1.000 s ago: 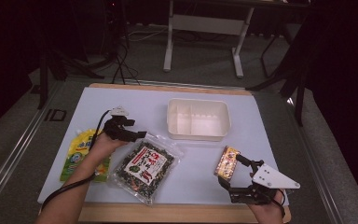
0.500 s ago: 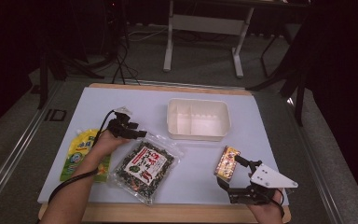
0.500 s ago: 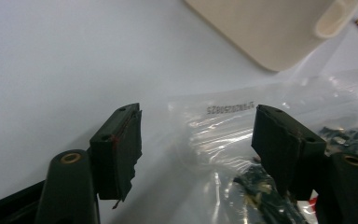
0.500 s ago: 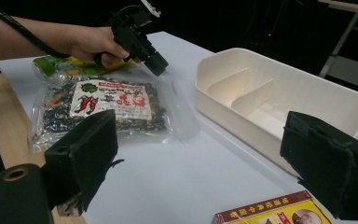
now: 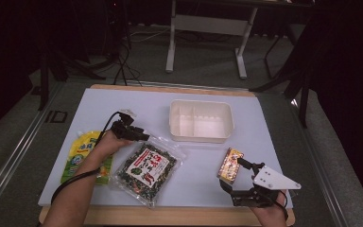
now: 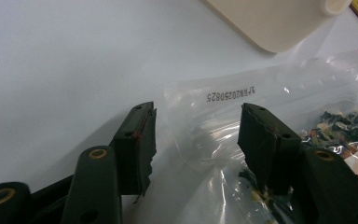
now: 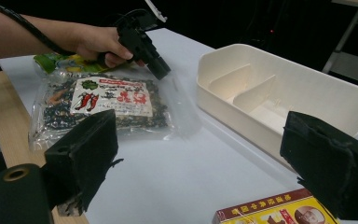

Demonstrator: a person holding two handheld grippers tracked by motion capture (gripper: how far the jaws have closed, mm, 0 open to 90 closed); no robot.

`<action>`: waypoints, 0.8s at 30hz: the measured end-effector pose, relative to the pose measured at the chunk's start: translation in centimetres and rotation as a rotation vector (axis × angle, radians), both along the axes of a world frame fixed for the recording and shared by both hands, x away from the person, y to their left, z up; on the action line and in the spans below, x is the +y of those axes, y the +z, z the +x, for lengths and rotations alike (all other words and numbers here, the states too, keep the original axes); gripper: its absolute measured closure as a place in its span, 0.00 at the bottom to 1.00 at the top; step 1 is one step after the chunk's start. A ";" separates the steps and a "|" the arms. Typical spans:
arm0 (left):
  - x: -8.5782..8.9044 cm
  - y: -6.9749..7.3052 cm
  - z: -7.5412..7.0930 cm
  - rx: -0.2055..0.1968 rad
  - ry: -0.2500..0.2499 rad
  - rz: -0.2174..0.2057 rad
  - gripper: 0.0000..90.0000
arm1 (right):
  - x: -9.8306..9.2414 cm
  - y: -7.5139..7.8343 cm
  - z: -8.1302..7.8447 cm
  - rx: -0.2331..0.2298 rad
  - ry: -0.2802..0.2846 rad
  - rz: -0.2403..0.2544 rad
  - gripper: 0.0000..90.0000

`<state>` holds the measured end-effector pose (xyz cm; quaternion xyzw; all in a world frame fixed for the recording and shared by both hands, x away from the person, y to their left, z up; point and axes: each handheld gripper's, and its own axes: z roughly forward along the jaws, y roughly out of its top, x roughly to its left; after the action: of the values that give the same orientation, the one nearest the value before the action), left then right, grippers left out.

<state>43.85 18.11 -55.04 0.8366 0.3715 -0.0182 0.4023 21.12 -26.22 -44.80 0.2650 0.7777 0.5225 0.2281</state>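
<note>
Clear snack bag (image 6: 242, 135) corner btwn closing left tool (image 6: 198, 135) pads, wrist angled down.

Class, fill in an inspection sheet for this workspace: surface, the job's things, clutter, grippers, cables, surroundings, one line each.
Surface: white tabletop on a wooden base, flat.
Job's things: clear plastic bag of dark dried mix with a red-and-white label, lying flat; its clear top corner sits between the jaws in the left gripper view.
Clutter: cream divided plastic tray; yellow-green pouch beside the bag; yellow-and-red box.
Grippers: left gripper at the bag's top edge, jaws have just been closing, pads not yet pressing; right gripper open by the box, holding nothing.
Cables: black cable along the left forearm.
Surroundings: dark room, grey floor, white table legs behind.
</note>
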 end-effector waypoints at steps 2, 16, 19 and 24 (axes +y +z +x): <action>-0.2 0.0 0.1 0.011 -0.010 -0.005 0.54 | 0.0 0.0 0.0 0.002 0.001 0.000 0.12; -1.6 0.6 -0.6 -0.027 -0.031 0.005 0.61 | -0.1 0.0 0.1 0.000 0.002 -0.003 0.14; -2.6 0.5 -0.8 -0.028 -0.040 0.024 0.69 | -0.1 0.0 0.1 0.000 -0.001 -0.004 0.14; -4.1 0.3 -1.0 -0.074 -0.005 0.105 0.73 | -0.1 0.0 0.2 0.003 -0.007 -0.005 0.14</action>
<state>42.80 13.98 -54.71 0.8576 0.3546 0.0313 0.3712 21.29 -26.36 -44.81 0.2682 0.7783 0.5194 0.2294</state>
